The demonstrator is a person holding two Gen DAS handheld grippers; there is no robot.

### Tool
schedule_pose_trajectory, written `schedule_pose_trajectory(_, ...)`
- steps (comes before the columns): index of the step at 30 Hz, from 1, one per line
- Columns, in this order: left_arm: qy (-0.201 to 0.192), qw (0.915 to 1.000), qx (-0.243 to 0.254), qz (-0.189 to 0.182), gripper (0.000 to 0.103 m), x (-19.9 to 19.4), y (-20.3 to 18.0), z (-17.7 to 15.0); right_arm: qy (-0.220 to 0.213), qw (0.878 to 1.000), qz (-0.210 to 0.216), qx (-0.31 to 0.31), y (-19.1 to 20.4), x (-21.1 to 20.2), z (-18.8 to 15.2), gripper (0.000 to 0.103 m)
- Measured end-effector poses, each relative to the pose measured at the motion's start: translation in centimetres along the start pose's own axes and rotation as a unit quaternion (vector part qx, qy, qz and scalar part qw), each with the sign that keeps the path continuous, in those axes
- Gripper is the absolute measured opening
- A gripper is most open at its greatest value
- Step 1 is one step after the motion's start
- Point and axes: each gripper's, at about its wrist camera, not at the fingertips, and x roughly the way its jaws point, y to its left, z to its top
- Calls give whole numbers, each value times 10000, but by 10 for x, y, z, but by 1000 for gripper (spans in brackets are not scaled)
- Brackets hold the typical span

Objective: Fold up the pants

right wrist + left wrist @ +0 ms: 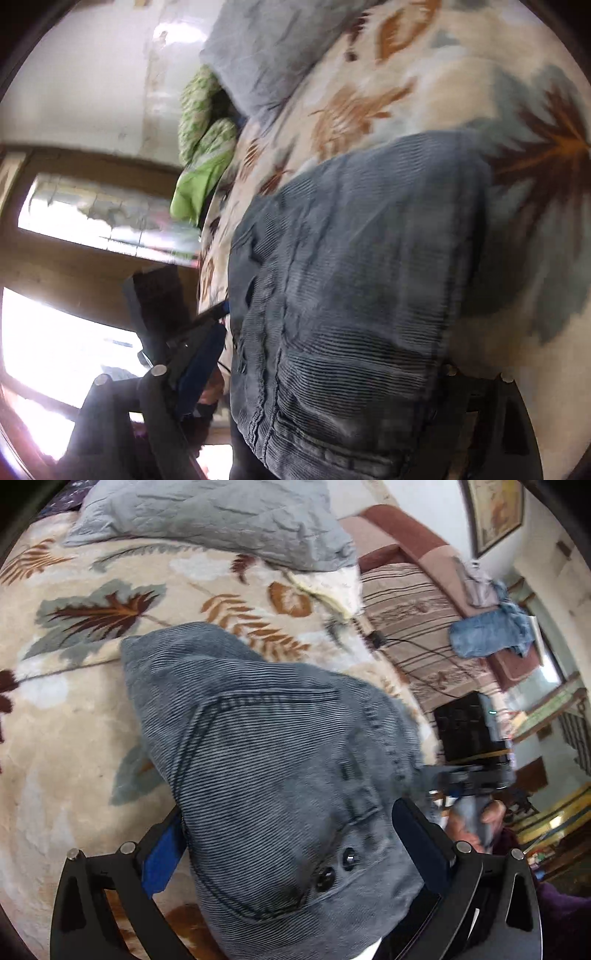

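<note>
A leaf-patterned blanket (74, 709) is spread beneath the grey corduroy pants (280, 760), which are held up by the waistband. Both the left gripper (295, 853) and right gripper (332, 398) are clamped on it. Lowering and aligning is likely called for next.

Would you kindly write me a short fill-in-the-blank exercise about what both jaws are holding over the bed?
1. Both grippers grip a pair of grey ____ pants.
2. The blanket underneath has a ____ pattern.
3. Near the left gripper, the pants show two dark ____.
4. A ____ pillow lies on the blanket.

Missing words: corduroy; leaf; buttons; grey
</note>
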Motion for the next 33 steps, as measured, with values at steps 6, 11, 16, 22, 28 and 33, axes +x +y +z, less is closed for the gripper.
schedule_pose_trajectory(6,67,9992,48,390,103,9,3,0,-156,9992,35,355,-13,5,2,90)
schedule_pose_trajectory(11,-45,9990,-178,418,98,9,9,2,-230,9995,-191,-42,-4,8,-1,92)
schedule_pose_trajectory(16,-171,9974,-337,610,73,1,10,1,-333,9986,-327,-261,3,9,-1,74)
schedule_pose_trajectory(22,-282,9966,-418,650,41,-14,9,5,-546,9968,-245,-530,20,5,-2,51)
schedule_pose_trajectory(28,-513,9961,-296,658,31,-35,-3,15,-825,9938,-118,-731,39,0,-1,48)
schedule_pose_trajectory(33,-802,9933,-173,814,31,-62,-11,34,-1035,9907,72,-875,56,-3,5,45)
